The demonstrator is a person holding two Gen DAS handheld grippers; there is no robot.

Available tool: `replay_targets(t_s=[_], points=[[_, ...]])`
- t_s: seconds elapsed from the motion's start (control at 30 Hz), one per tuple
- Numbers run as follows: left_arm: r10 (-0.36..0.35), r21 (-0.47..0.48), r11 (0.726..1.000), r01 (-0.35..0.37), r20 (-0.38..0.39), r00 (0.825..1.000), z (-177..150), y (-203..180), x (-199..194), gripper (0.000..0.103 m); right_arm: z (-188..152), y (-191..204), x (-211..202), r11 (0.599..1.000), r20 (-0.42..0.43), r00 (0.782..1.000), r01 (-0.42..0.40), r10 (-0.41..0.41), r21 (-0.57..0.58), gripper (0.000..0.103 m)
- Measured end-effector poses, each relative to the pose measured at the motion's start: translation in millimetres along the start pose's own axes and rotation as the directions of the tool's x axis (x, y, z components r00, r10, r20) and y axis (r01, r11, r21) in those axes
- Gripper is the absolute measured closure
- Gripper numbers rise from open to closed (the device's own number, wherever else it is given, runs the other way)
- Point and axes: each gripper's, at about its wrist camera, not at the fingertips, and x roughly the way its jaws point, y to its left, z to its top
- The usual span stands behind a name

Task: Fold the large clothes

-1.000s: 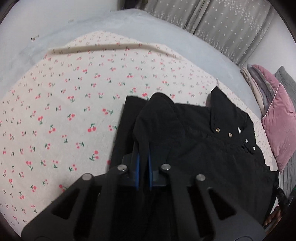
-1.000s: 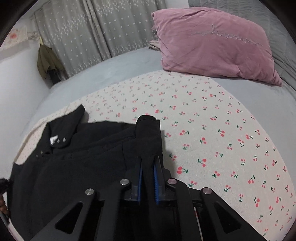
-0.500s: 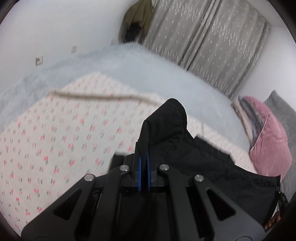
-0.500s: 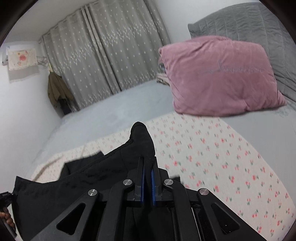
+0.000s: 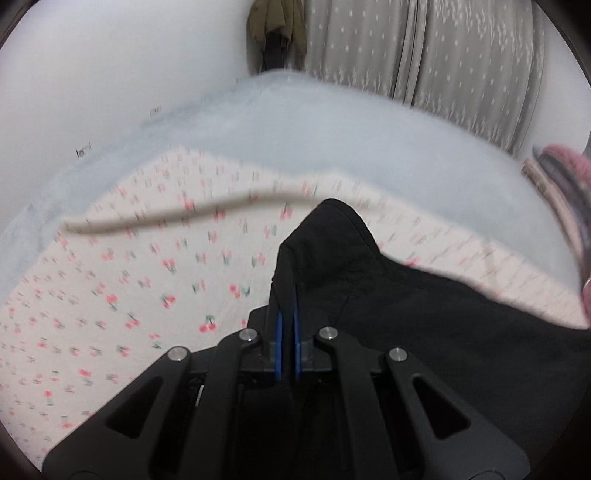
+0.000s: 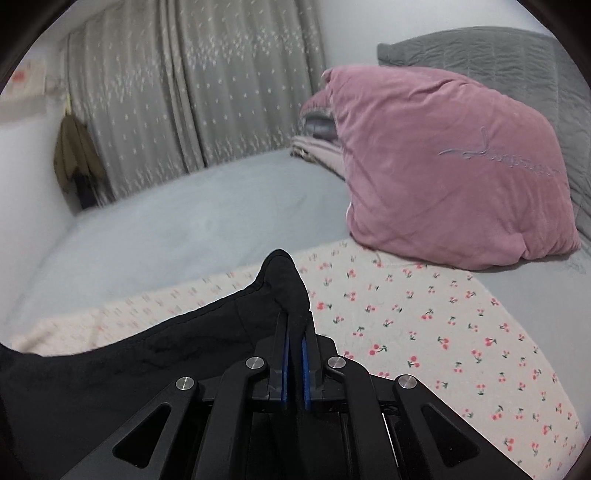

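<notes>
A large black garment (image 5: pixel 424 314) hangs stretched between my two grippers, lifted off the bed. My left gripper (image 5: pixel 286 295) is shut on one corner of it; the cloth bunches up over the fingertips. My right gripper (image 6: pixel 293 321) is shut on the other corner (image 6: pixel 284 284), and the black garment (image 6: pixel 129 362) drapes away to the left in that view. The fingertips of both grippers are hidden by cloth.
Below lies a cherry-print sheet (image 5: pixel 129 277) (image 6: pixel 424 332) on a grey bed (image 6: pixel 184 221). A pink pillow (image 6: pixel 443 166) and a grey quilt (image 6: pixel 498 51) lie to the right. Grey curtains (image 6: pixel 203 92) and a hanging olive jacket (image 5: pixel 275 22) stand at the far wall.
Both grippers have risen and tilted up, lifting the black garment off the cherry sheet. The collar and snaps seen lying flat earlier are out of view.
</notes>
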Motion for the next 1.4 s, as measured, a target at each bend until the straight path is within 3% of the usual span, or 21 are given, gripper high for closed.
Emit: replay_targets(t_s=[0.13,0.27,0.37,0.43,0.47,0.53,0.6,0.67,0.8,0.9,1.07,1.2,1.4], points=[[-0.076,-0.096,0.993,0.071,-0.048,0.996,-20.8,20.7,27.8,0.096,-27.0,-15.7,46.3,0.993,-0.096,0.993,-0.053,0.063,0.106,0.098],[-0.067,-0.087,0.994,0.063,-0.042,0.997,-21.8,17.9,24.8,0.093,-30.5,-34.6,62.3,0.977,-0.162,0.981,-0.073,0.106,0.199,0.095],[-0.081,-0.086,0.994,0.074,-0.087,0.993,-19.8,18.0,23.2,0.086,-32.7,-40.1,65.6,0.969,-0.197,0.974,-0.064,0.113,0.237,0.081],[-0.105,-0.094,0.991,0.093,-0.129,0.986,-11.6,23.8,17.2,0.085,-26.7,-38.3,57.8,0.980,-0.258,0.963,-0.029,0.080,0.195,0.064],[-0.122,-0.124,0.986,0.108,-0.113,0.986,-6.7,33.6,-0.3,0.085,-22.5,-40.9,42.2,0.981,-0.260,0.963,-0.022,0.072,0.193,0.055],[-0.162,-0.164,0.975,0.150,-0.063,0.985,-0.7,50.6,-34.3,0.083,-15.5,-51.2,-2.1,0.972,-0.176,0.978,-0.075,0.116,0.224,0.045],[-0.213,-0.169,0.965,0.203,-0.044,0.976,-1.7,59.4,-72.6,0.068,-21.7,-63.7,-43.0,0.957,-0.117,0.983,-0.109,0.145,0.270,0.031],[-0.226,-0.137,0.966,0.218,-0.047,0.973,-12.6,63.5,-109.1,0.060,-35.2,-75.2,-79.4,0.939,-0.133,0.974,-0.135,0.185,0.316,0.029],[-0.194,-0.103,0.977,0.188,-0.051,0.980,-48.6,69.1,-162.4,0.060,-72.6,-86.7,-124.3,0.914,-0.236,0.938,-0.151,0.252,0.377,0.029],[-0.193,-0.078,0.979,0.189,-0.061,0.979,-77.6,64.6,-188.5,0.060,-96.1,-87.7,-160.2,0.922,-0.256,0.932,-0.156,0.256,0.355,0.029],[-0.114,0.038,0.992,0.117,-0.086,0.990,-122.1,45.3,-199.1,0.056,-134.5,-69.1,-190.1,0.964,-0.294,0.927,-0.180,0.233,0.197,0.029],[-0.061,0.072,0.995,0.071,-0.127,0.990,-139.3,43.7,-185.8,0.056,-164.6,-51.5,-175.5,0.966,-0.360,0.899,-0.205,0.248,0.156,0.029],[-0.028,0.076,0.996,0.038,-0.128,0.991,-140.2,48.3,-178.6,0.056,-172.6,-17.1,-186.8,0.985,-0.310,0.942,-0.160,0.132,-0.070,0.029]])
